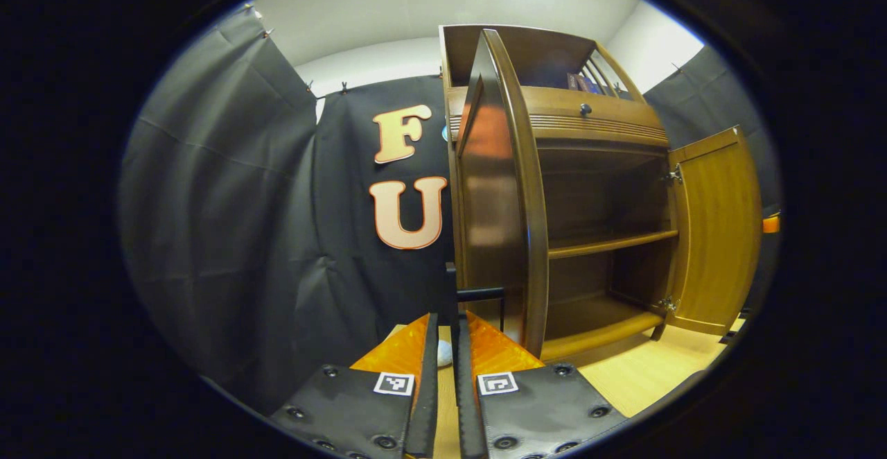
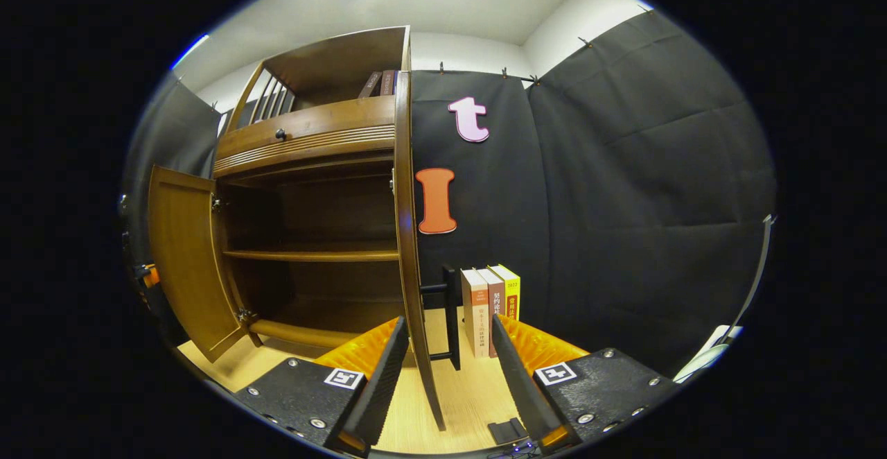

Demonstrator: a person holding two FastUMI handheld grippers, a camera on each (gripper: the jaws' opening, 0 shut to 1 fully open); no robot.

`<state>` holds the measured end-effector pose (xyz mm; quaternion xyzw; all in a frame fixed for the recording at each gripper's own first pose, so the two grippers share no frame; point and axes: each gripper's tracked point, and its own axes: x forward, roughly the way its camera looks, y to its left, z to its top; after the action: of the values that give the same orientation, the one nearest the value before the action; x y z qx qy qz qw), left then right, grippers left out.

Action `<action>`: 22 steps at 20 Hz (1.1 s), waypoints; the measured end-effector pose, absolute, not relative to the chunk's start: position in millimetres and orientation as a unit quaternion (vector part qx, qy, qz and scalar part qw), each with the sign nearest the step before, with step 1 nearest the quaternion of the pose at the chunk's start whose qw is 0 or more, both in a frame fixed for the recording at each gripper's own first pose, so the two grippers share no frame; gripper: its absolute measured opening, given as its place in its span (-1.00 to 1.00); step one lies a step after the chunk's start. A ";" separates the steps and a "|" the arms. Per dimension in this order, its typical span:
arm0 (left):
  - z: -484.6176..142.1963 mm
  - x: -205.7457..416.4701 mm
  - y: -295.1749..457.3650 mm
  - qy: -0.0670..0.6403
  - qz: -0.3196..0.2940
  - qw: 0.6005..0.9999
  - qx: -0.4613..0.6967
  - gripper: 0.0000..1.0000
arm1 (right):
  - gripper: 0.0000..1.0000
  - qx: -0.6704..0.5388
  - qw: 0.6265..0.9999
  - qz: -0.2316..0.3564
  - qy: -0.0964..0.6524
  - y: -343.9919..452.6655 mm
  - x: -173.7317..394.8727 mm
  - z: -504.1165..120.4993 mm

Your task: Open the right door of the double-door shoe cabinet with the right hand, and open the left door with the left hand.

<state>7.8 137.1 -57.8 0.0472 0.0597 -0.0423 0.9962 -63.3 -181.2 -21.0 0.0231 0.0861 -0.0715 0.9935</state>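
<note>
Left gripper view: your left gripper (image 1: pixel 445 348) is nearly closed on the left door's handle (image 1: pixel 479 295); swing it wider along its arc. Your right gripper (image 2: pixel 443 348) is spread, straddling the right door (image 2: pixel 410 251) edge. Two doors stand open; three books (image 2: pixel 490 306) stand beyond.

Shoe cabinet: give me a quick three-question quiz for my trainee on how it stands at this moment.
1. True or false: the left door and the right door of the shoe cabinet both stand open.
2. What stands on the table just past the right door? A) three upright books B) a pair of shoes C) a vase
3. Fill in: the right claw is ____, with the right door's edge between its fingers.

Key: 1 true; 2 A; 3 open.
</note>
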 end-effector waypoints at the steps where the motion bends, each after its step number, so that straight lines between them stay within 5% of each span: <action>1: -56.4 9.4 145.2 0.057 -0.054 0.996 0.041 -0.55 | 0.51 0.020 0.994 -0.072 0.084 -180.3 -63.7 -18.4; 2: -56.2 11.1 153.6 0.058 -0.063 0.995 0.042 -0.65 | 0.51 0.018 0.994 -0.072 0.083 -178.7 -63.1 -15.7; 7: -56.7 21.0 186.9 0.058 -0.112 0.992 0.004 -0.37 | 0.51 0.013 0.993 -0.075 0.091 -170.6 -62.6 -12.6; 11: -59.3 22.0 190.7 0.065 -0.128 0.989 -0.016 -0.35 | 0.51 0.014 0.992 -0.077 0.097 -166.2 -66.4 -12.8; 18: -46.8 -23.8 211.4 0.066 -0.065 0.996 -0.011 -0.29 | 0.51 0.005 0.991 -0.080 0.108 -165.7 -73.4 -17.1; 19: -37.8 -29.7 212.0 0.062 -0.050 0.997 -0.002 -0.40 | 0.51 0.007 0.991 -0.080 0.111 -166.2 -72.7 -19.2; 22: -8.3 -38.1 189.7 0.044 -0.015 0.999 -0.003 -0.22 | 0.62 0.008 0.991 -0.067 0.116 -160.3 -70.8 -18.9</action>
<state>-38.1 189.7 -8.3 -0.0032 0.0445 -0.0153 0.9989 -70.8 -160.3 -18.9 0.0078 0.1161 -0.0668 0.9910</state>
